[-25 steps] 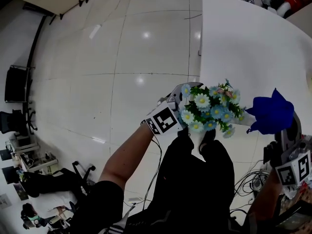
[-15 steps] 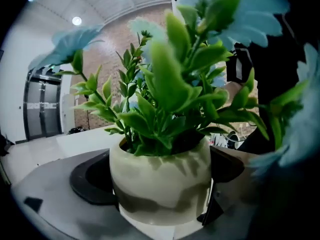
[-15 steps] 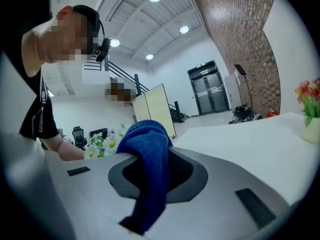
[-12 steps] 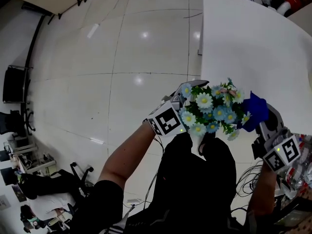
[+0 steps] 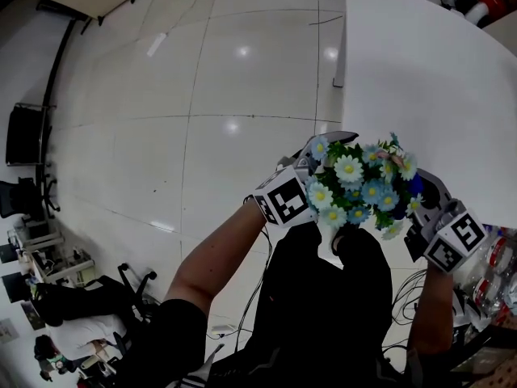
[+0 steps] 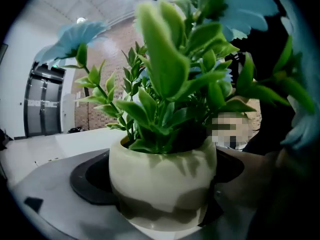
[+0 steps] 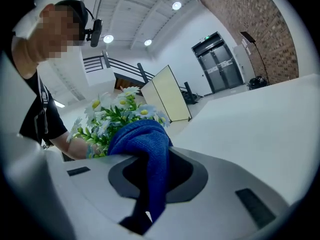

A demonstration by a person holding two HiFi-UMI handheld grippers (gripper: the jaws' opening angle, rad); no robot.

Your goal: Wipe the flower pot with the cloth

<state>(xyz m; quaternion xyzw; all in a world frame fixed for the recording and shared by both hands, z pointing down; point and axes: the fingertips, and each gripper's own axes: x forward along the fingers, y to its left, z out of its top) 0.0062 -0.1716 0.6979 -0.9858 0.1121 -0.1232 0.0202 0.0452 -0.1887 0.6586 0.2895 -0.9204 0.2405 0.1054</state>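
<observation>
The flower pot (image 6: 162, 184) is cream-coloured and holds green stems with pale blue and white daisies (image 5: 359, 186). It sits between the jaws of my left gripper (image 5: 321, 166), whose jaws have just been opening a little but still grip the pot and carry it in the air. My right gripper (image 5: 422, 194) is shut on a blue cloth (image 7: 145, 149), which bunches over its jaws and hangs down in front. In the head view the cloth (image 5: 414, 186) shows only as a blue patch at the right edge of the flowers. The pot itself is hidden there under the blooms.
A white table (image 5: 420, 71) lies ahead and to the right, its near edge just beyond the flowers. Glossy tiled floor (image 5: 202, 95) spreads to the left. The person's dark trousers (image 5: 323, 297) fill the space below both grippers. Cables and clutter lie at the lower right.
My right gripper has come down and to the left with the cloth, up against the right side of the flowers. The left gripper and the pot have hardly moved.
</observation>
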